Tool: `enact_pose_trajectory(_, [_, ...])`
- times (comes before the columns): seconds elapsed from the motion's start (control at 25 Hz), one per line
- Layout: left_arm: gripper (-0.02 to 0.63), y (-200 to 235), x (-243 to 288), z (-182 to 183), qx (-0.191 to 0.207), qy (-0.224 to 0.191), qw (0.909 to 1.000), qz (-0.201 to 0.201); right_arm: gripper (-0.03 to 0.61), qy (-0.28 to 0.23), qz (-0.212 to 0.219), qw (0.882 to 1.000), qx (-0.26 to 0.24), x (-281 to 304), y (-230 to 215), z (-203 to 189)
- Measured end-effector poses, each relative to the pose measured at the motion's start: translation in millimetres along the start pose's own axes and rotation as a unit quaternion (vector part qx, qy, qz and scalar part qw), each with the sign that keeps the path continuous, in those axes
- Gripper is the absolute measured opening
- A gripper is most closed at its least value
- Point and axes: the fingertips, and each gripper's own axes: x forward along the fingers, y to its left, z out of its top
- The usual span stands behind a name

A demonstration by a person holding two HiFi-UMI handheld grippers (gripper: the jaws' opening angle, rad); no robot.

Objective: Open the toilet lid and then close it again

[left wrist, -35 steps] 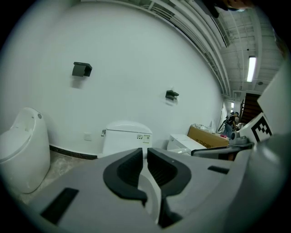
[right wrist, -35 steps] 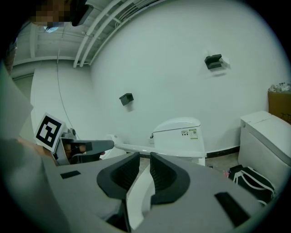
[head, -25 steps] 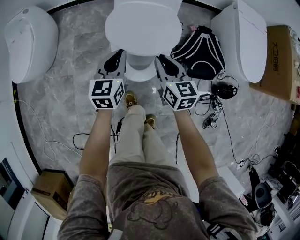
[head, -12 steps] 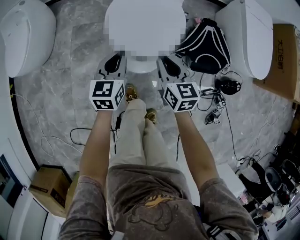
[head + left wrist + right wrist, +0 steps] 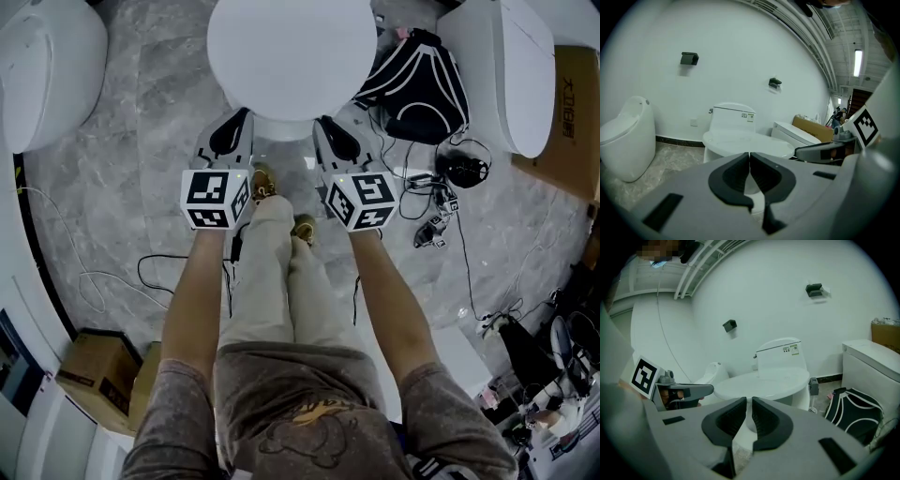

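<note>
Remotely, I have both hand-held tools up at the toilet. The left gripper point(image 5: 234, 127) has its jaws pressed together with nothing between them, as its own view confirms point(image 5: 749, 157). The right gripper point(image 5: 330, 131) has its jaws a narrow slit apart, also empty point(image 5: 750, 404). Both point forward and slightly down, side by side, one at each side of the bowl's front.

The toilet lid point(image 5: 291, 52) is down and lies flat on the bowl just ahead of both tools. From the head view I cannot tell whether either tip touches its front edge, but the gripper views show the lid a little ahead of the jaws point(image 5: 745, 143).

Further out, a black bag with white stripes point(image 5: 412, 84) sits on the grey marble floor point(image 5: 141, 187) beside the bowl on the right. A second toilet point(image 5: 47, 75) stands to the left and a third point(image 5: 506, 66) to the right, with a cardboard box point(image 5: 572, 112) beyond it. Dark cables point(image 5: 450, 216) trail across the floor near the bag.
</note>
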Motion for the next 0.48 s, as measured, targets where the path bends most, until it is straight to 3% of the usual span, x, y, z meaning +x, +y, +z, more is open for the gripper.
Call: enact_pose_trajectory(0.48, [0.014,4.8,5.4,-43.2,-0.011,0.028,0.9995,0.007,0.054,0.031,-0.002,1.0,0.002,9.0,-3.5,-42.3])
